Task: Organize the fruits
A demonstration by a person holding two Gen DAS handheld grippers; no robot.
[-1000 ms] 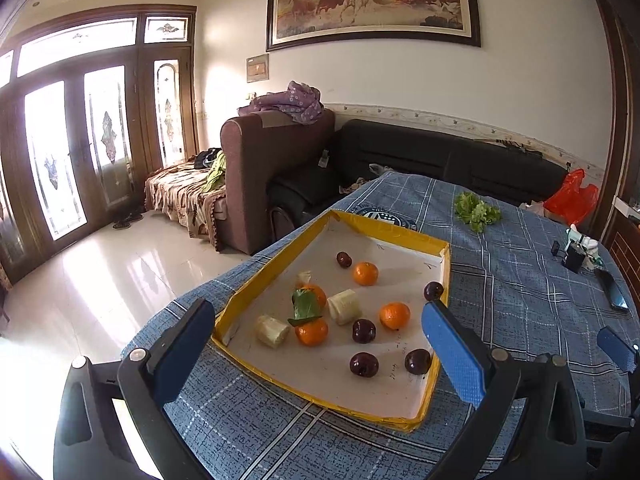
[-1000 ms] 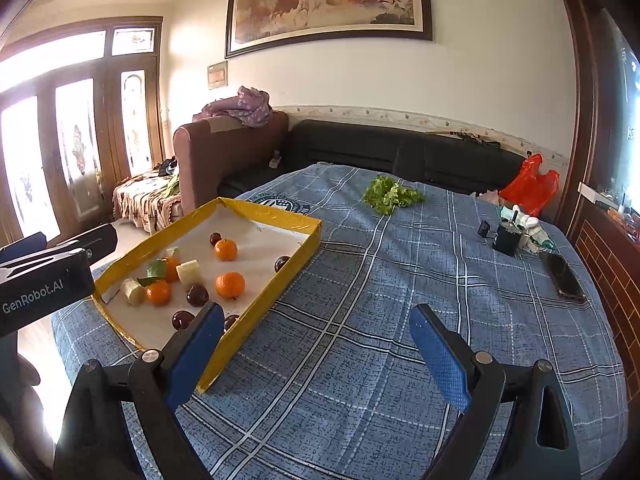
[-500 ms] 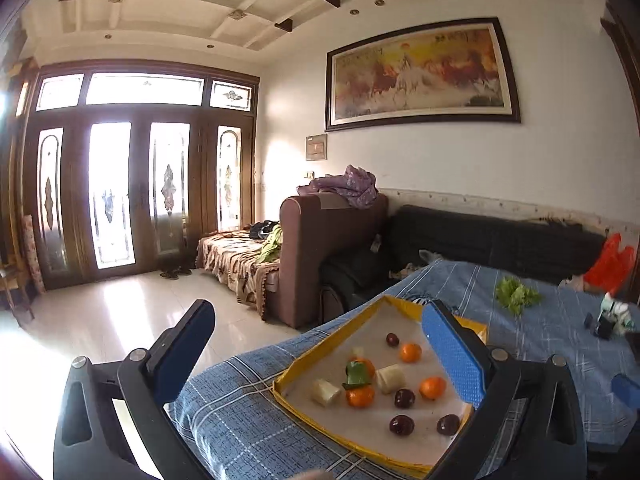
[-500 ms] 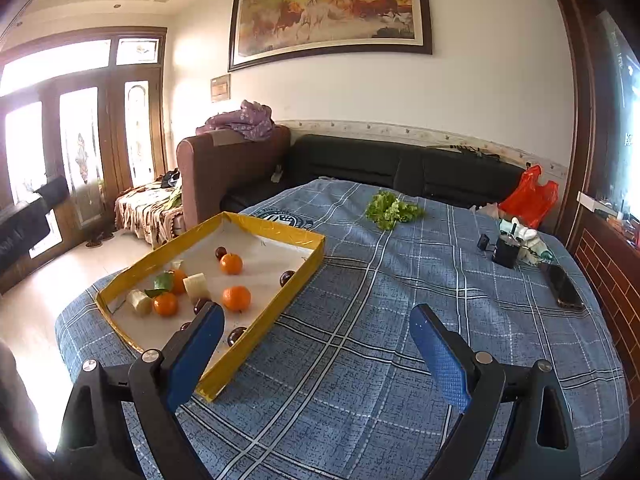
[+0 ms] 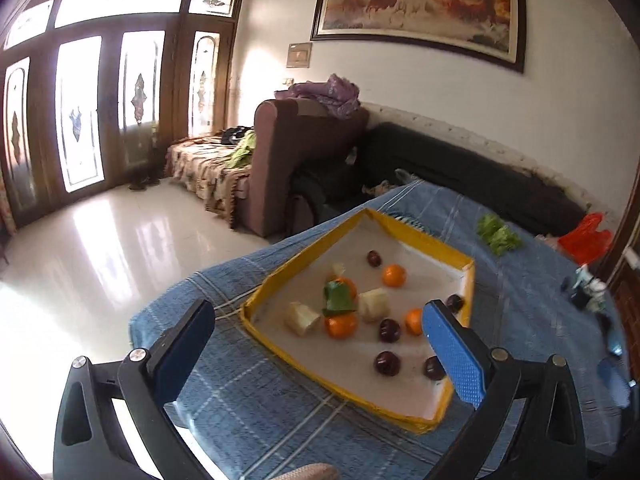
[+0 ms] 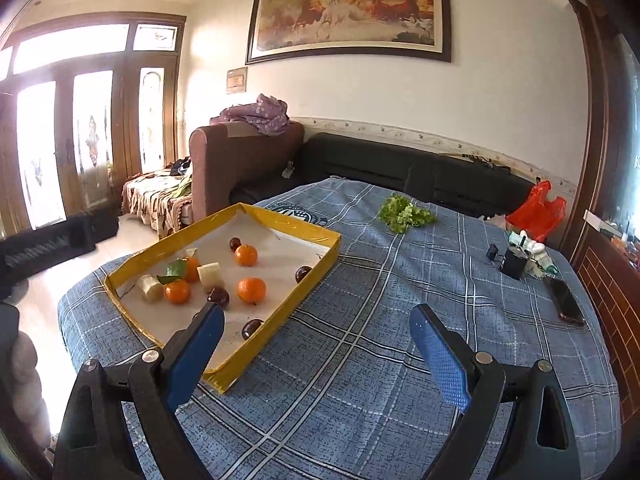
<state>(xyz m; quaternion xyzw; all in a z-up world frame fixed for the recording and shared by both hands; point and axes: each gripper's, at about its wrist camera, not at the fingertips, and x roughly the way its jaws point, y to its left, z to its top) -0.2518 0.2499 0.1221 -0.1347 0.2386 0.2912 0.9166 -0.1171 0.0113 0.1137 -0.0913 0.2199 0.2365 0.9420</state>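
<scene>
Left claw (image 5: 320,344) and right claw (image 6: 316,344) gape wide, empty, above the blue-checked clothed table (image 6: 380,320); the yellow-rimmed cardboard tray (image 6: 316,270) holds oranges, probably plums.

A large framed painting of galloping horses (image 6: 348,14) hangs on the white wall above a long black leather sofa (image 6: 420,176). Beside it stands a brown armchair (image 6: 236,160) draped with purple cloth (image 6: 260,114). Bright daylight pours through tall wooden doors with patterned glass panes (image 5: 80,108) onto the glossy pale tiled floor (image 5: 100,248).
</scene>
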